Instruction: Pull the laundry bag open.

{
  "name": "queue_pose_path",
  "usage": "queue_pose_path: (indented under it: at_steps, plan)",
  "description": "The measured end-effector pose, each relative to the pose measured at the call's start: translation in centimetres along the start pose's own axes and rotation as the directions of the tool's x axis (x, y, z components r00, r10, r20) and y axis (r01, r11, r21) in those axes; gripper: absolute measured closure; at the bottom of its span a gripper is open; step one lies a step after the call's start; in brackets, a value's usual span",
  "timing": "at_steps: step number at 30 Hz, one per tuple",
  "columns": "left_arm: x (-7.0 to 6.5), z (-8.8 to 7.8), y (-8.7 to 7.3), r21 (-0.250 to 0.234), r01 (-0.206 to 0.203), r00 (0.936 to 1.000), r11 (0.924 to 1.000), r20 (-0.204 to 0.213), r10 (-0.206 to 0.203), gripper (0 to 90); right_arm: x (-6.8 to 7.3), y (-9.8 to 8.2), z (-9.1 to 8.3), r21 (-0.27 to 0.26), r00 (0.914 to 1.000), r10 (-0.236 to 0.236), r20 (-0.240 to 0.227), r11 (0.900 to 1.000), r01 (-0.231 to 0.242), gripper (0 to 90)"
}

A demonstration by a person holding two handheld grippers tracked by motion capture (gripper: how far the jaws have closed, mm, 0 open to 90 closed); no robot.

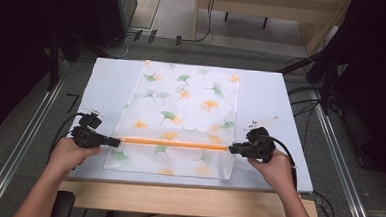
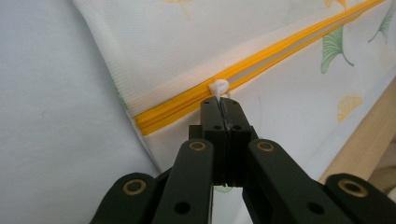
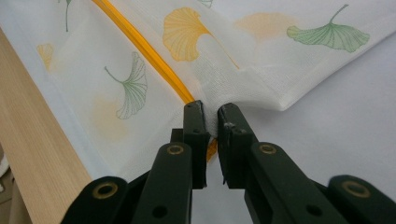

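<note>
Clamping the zipper pull (image 2: 218,87), left tool (image 2: 223,112) faces right tool (image 3: 212,114) pinching the bag's edge (image 3: 243,100).

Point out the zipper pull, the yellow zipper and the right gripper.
zipper pull (image 2: 218,87), left gripper view, its white tab.
yellow zipper (image 1: 179,144), high view, mid-length.
right gripper (image 3: 212,122), right gripper view, between its tips, on pinched fabric.

Grey carpet floor (image 1: 23,149) surrounds the white-topped table (image 1: 262,92), with black curtains (image 1: 14,39) at both sides.

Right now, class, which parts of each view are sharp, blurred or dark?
High view: soft overall, black at both sides; left gripper view: white zipper pull sharp, near black linkage soft; right gripper view: ginkgo-print white mesh bag crisp, wooden table edge slightly soft.
</note>
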State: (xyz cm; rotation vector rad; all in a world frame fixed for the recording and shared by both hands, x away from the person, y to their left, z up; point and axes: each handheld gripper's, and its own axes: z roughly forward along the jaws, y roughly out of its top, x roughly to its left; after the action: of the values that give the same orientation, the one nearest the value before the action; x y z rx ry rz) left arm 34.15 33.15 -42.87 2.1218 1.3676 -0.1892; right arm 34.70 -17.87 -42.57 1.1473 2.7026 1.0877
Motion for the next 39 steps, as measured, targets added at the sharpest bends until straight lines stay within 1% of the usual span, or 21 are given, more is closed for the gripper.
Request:
queue_pose_path:
  at_steps: [1, 3, 4, 6, 8, 12, 13, 14, 15, 16, 18, 20, 22, 23, 24, 26, 27, 35, 36, 39]
  plan:
    - [0.0, 0.0, 0.0, 0.000, 0.004, 0.9999, 1.0000, -0.010, -0.004, 90.0, 0.0, 0.0, 0.0, -0.001, 1.0000, -0.001, 0.000, 1.000, 0.001, 84.6]
    - [0.3, -0.1, -0.2, 0.005, 0.012, 0.9998, 0.9999, -0.013, -0.012, 90.0, 0.0, 0.0, 0.0, -0.003, 1.0000, -0.001, -0.001, 1.000, 0.001, 84.6]
    - [0.5, -0.2, -0.3, 0.010, 0.013, 0.9994, 0.9999, -0.031, -0.013, 90.0, 0.0, 0.0, 0.0, -0.003, 1.0000, -0.001, -0.002, 1.000, 0.001, 84.6]
    - [0.9, -0.4, -0.6, 0.017, 0.022, 0.9985, 0.9996, -0.051, -0.021, 90.0, -0.1, 0.0, 0.0, 0.003, 1.0000, -0.002, 0.000, 1.000, 0.002, 84.6]
    - [1.4, -0.8, -0.9, 0.006, 0.034, 0.9978, 0.9994, -0.058, -0.034, 90.0, -0.1, 0.0, 0.0, 0.007, 1.0000, 0.006, 0.000, 1.000, -0.006, 84.5]
    - [2.0, -1.4, -1.4, -0.013, 0.063, 0.9962, 0.9980, -0.059, -0.063, 90.0, -0.1, 0.0, 0.1, 0.009, 1.0000, 0.007, 0.001, 1.000, -0.007, 84.6]
    - [2.1, -1.5, -1.4, -0.011, 0.056, 0.9966, 0.9984, -0.060, -0.057, 90.0, -0.1, 0.0, 0.1, 0.009, 1.0000, 0.008, 0.001, 1.000, -0.008, 84.6]
    - [2.1, -1.5, -1.5, -0.018, 0.064, 0.9962, 0.9978, -0.058, -0.065, 90.0, -0.1, 0.0, 0.1, 0.011, 0.9999, 0.010, 0.001, 1.000, -0.010, 84.5]
    - [2.2, -1.6, -1.5, -0.021, 0.062, 0.9965, 0.9978, -0.055, -0.063, 90.0, -0.1, 0.0, 0.1, 0.011, 1.0000, 0.009, 0.000, 1.000, -0.009, 84.6]
    - [2.2, -1.7, -1.5, -0.025, 0.064, 0.9960, 0.9976, -0.062, -0.065, 90.0, -0.1, -0.1, 0.1, 0.011, 1.0000, 0.010, 0.001, 1.000, -0.010, 84.6]
    - [2.4, -1.7, -1.6, -0.019, 0.066, 0.9962, 0.9976, -0.056, -0.067, 90.0, -0.3, -0.1, 0.2, 0.008, 1.0000, 0.004, 0.000, 1.000, -0.004, 84.6]
    - [2.3, -1.7, -1.5, -0.022, 0.063, 0.9961, 0.9978, -0.060, -0.064, 90.0, -0.3, -0.1, 0.2, 0.013, 0.9999, 0.017, -0.001, 1.000, -0.017, 84.5]
    - [2.1, -1.7, -1.5, -0.028, 0.065, 0.9962, 0.9975, -0.056, -0.066, 90.0, -0.4, -0.1, 0.3, 0.016, 0.9998, 0.019, 0.002, 1.000, -0.019, 84.5]
    - [2.1, -1.8, -1.5, -0.026, 0.058, 0.9968, 0.9980, -0.052, -0.060, 90.0, -0.5, -0.2, 0.3, 0.016, 0.9998, 0.019, 0.001, 1.000, -0.019, 84.5]
    - [2.0, -1.7, -1.5, -0.033, 0.063, 0.9968, 0.9975, -0.048, -0.064, 90.0, -0.6, -0.2, 0.3, 0.016, 0.9998, 0.020, 0.003, 1.000, -0.020, 84.4]
    - [1.9, -1.7, -1.4, -0.030, 0.056, 0.9971, 0.9980, -0.050, -0.057, 90.0, -0.6, -0.2, 0.2, 0.019, 0.9997, 0.022, 0.008, 1.000, -0.022, 84.5]
    - [1.9, -1.6, -1.4, -0.035, 0.060, 0.9968, 0.9976, -0.051, -0.061, 90.0, -0.7, -0.3, 0.3, 0.021, 0.9997, 0.024, 0.010, 0.999, -0.024, 84.4]
    - [1.4, -1.5, -1.3, -0.025, 0.040, 0.9984, 0.9989, -0.040, -0.041, 90.0, -1.2, -0.5, 0.4, 0.026, 0.9989, 0.039, 0.026, 0.999, -0.040, 84.0]
    - [1.3, -1.4, -1.3, -0.023, 0.039, 0.9985, 0.9990, -0.037, -0.040, 90.0, -1.4, -0.5, 0.4, 0.025, 0.9990, 0.034, 0.029, 0.999, -0.035, 83.9]
    - [1.0, -1.3, -1.2, -0.015, 0.028, 0.9991, 0.9995, -0.032, -0.029, 90.0, -1.8, -0.7, 0.4, 0.026, 0.9983, 0.046, 0.035, 0.999, -0.047, 83.6]
